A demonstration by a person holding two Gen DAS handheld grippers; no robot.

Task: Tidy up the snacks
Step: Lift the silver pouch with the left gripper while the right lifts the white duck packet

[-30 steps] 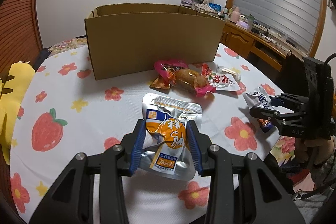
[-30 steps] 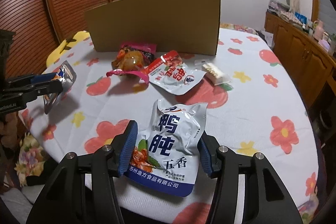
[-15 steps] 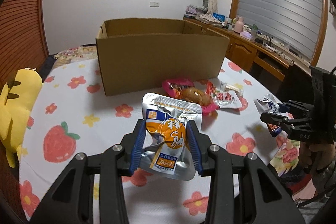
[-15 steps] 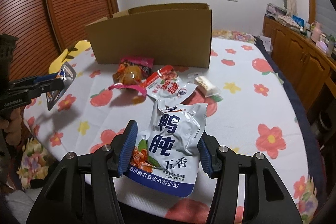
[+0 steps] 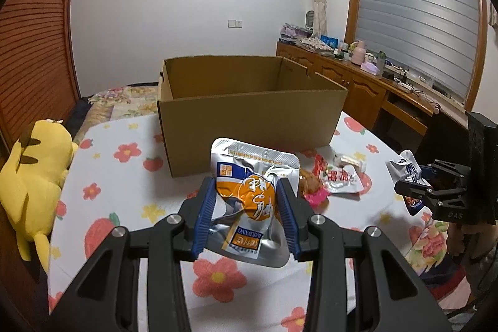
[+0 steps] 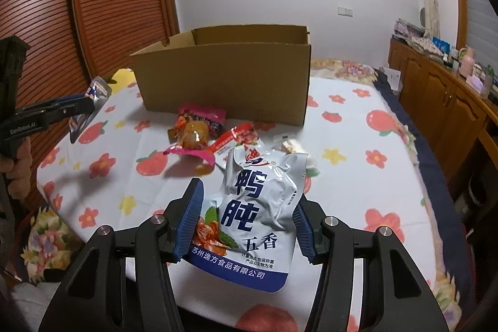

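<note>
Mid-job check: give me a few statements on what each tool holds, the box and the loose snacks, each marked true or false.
1. The left tool grips an orange-and-silver pouch. True.
2. The right tool is empty. False: its pads press on a white-and-blue pouch.
3. The cardboard box is open at the top. True.
4. The pink-wrapped snack lies inside the box. False: it lies on the tablecloth in front of the box.
5. A yellow plush toy sits at the table's edge. True.
</note>
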